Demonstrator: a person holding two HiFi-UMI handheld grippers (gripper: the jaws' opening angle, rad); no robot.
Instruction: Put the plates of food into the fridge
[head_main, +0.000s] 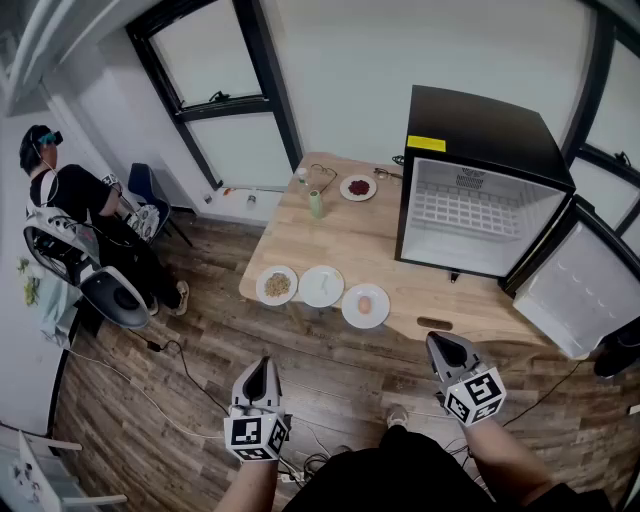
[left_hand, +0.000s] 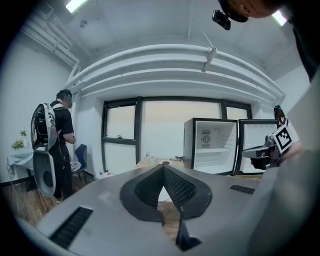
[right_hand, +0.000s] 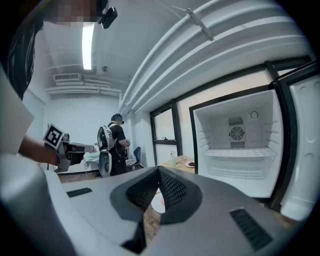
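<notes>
Three round white plates sit in a row to the left of and in front of an open black mini fridge with a white interior, near the front edge of a light wooden table. One is a plate of brownish crumbly food. Next is a plate that looks bare. Nearest the fridge is a plate with a small orange item. A fourth plate with dark red food lies farther back, just left of the fridge.

The plates look stiff, light, smooth and breakable. Loose food would likely slide if tipped, so a level pinch on the rim seems best.

The left gripper and right gripper hover in front of the fridge, short of the table. Each has its jaws pressed together on nothing. A person wearing a white backpack rig is far left of the fridge.
</notes>
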